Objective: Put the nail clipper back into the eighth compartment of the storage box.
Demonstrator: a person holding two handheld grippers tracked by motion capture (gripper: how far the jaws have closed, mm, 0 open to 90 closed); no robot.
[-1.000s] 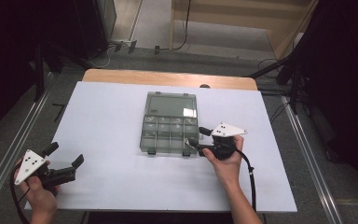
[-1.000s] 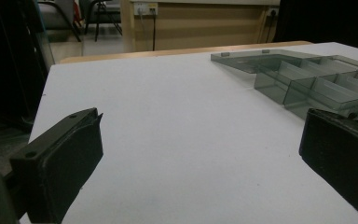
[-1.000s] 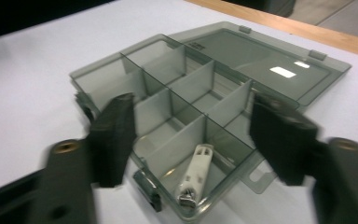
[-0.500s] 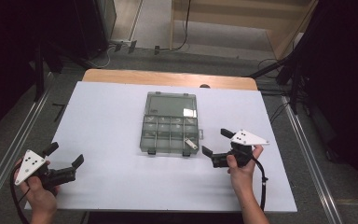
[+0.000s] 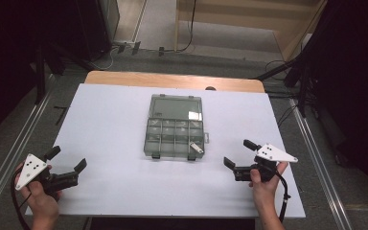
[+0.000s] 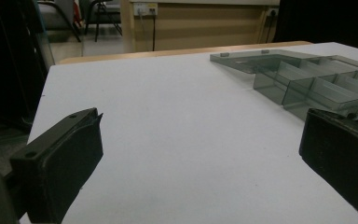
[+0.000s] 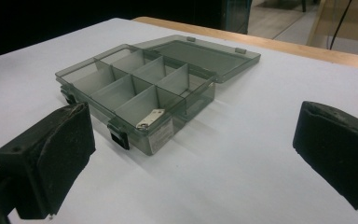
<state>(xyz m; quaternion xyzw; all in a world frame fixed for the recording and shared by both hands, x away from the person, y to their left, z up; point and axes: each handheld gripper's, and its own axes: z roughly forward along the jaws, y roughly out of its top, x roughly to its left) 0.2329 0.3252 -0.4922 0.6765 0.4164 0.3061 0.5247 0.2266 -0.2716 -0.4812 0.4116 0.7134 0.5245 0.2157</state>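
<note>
A smoky clear plastic organiser box (image 5: 175, 133) lies open in the middle of the white table, its lid (image 5: 176, 106) flat behind it. A small silver metal piece (image 5: 196, 147) rests in its front right compartment, seen in the right gripper view as the metal piece (image 7: 150, 118) inside the box (image 7: 135, 88). My right gripper (image 5: 240, 155) is open and empty, to the right of the box near the table's front. My left gripper (image 5: 67, 159) is open and empty at the front left, far from the box (image 6: 317, 86).
The white table top (image 5: 105, 120) has a wooden strip (image 5: 172, 80) along its far edge. Metal rails (image 5: 14, 148) run along both sides of the table, with dark floor and cables beyond.
My right gripper has drawn back from the box's front right corner toward the right front of the table. The left gripper has stayed put.
</note>
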